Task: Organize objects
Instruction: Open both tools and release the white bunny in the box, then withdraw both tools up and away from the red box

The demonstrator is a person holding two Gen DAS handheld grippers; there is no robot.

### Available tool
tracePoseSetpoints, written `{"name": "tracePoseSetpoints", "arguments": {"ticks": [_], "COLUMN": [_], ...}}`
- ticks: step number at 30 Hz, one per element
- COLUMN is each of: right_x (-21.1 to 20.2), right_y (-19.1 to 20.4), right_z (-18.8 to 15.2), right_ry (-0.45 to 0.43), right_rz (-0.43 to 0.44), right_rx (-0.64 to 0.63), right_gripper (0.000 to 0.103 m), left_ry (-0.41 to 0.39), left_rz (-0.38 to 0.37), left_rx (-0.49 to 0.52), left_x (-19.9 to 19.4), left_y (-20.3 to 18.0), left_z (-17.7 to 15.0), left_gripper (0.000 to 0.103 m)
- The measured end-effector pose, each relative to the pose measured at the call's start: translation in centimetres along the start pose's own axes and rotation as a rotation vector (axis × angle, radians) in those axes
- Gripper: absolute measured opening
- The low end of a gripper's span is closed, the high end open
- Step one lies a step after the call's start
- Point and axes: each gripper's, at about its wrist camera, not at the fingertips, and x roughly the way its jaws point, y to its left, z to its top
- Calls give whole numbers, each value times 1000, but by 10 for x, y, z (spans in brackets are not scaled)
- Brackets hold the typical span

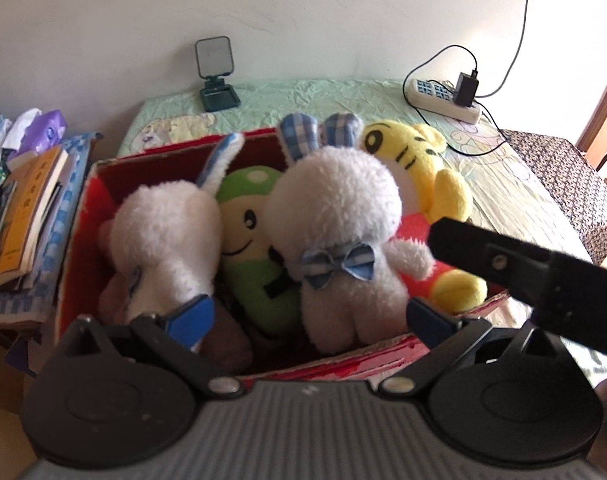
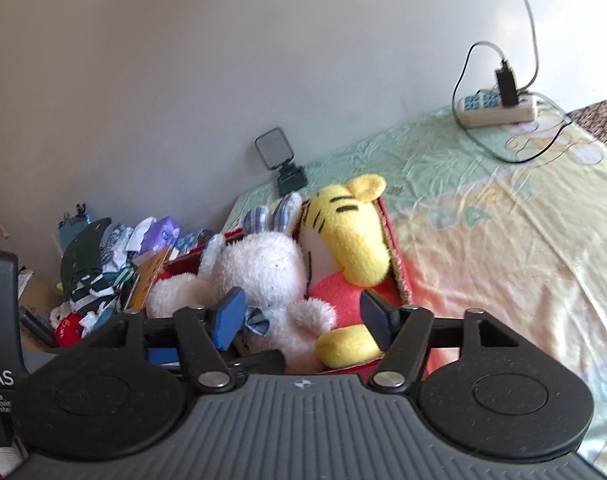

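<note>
**Plush toys packed in a red box, both grippers hovering open**

Pale green and yellow bedsheet (image 2: 483, 248) filled the ground beyond both tools, with a white wall behind. Directly ahead of the left gripper (image 1: 307, 316) sat the red cardboard box (image 1: 79, 216), holding four soft toys side by side: a white fluffy rabbit with a blue checked bow tie (image 1: 335, 232), a second white plush rabbit (image 1: 163, 236) toward that gripper's left finger, a green smiling plush (image 1: 251, 248) between them, and a yellow striped tiger plush in red (image 1: 419, 176) at the far right wall. The bow-tied rabbit stood upright, its long axis running away from the tool, squarely between the spread blue-padded fingers. Both jaws stood wide apart, gripping nothing. The right gripper (image 2: 299, 316) hung over the box's near right corner, its fingers bracketing the rabbit's arm and the tiger's foot; neither pad could be confirmed as touching. By this framing the left gripper was judged better centred on the rabbit.
</note>
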Motion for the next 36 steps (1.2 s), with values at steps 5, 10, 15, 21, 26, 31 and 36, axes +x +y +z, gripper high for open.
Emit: {"name": "tracePoseSetpoints", "arguments": {"ticks": [5,10,15,21,26,31,36], "right_x": [-14,-26,-45,-70,-85,-90,-90], "right_y": [-3,-13,-27,-61,-94,-122,-140], "right_z": [0,2,7,16,17,16,16], "right_ry": [-37,-25,-41,-46,-28,8,50], "right_rz": [-55,-66,-124,-213,-274,-340,-382], "right_rx": [-24,-29,-61,-93,-92,-104,-120], "right_gripper": [75,76,78,80,80,80,80], "left_ry": [-7,-41,-52,-12,25,83,101], "left_rz": [53,86,104,82,95,107,138], "left_rx": [3,43,44,71,96,83,79], "left_x": [-13,-30,-38,-32,-19,-1,8], "left_y": [-3,-18,-46,-95,-138,-163,-182], "left_z": [-5,-10,-11,-15,-21,-26,-29], "left_gripper": [102,102,102,102,102,102,102]}}
